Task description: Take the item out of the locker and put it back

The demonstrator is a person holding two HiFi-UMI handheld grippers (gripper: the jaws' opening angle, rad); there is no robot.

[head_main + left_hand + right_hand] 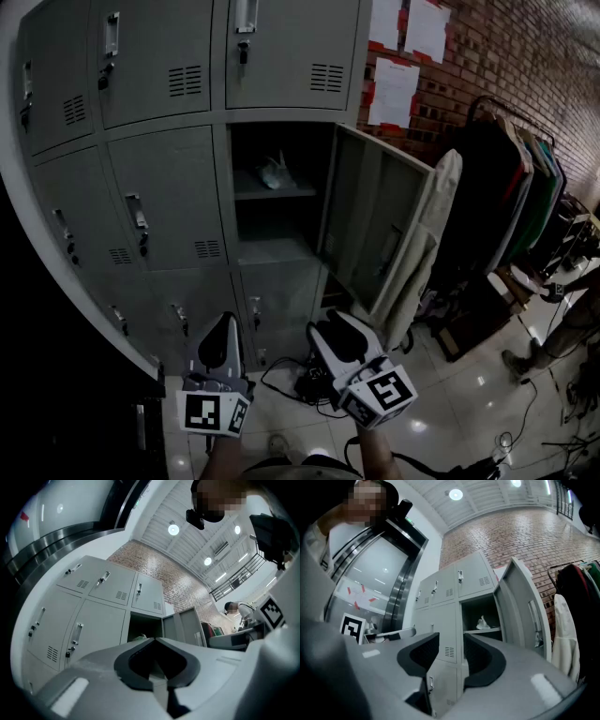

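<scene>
Item (274,172) lies on the upper shelf (270,192) inside the open locker (277,247)

The left gripper (154,640) points up at the grey lockers (101,616), its jaw tips touching with nothing between them. Just above the tips, an open compartment (146,622) holds a pale item (139,637). The compartment's door (185,626) stands to its right.
</scene>
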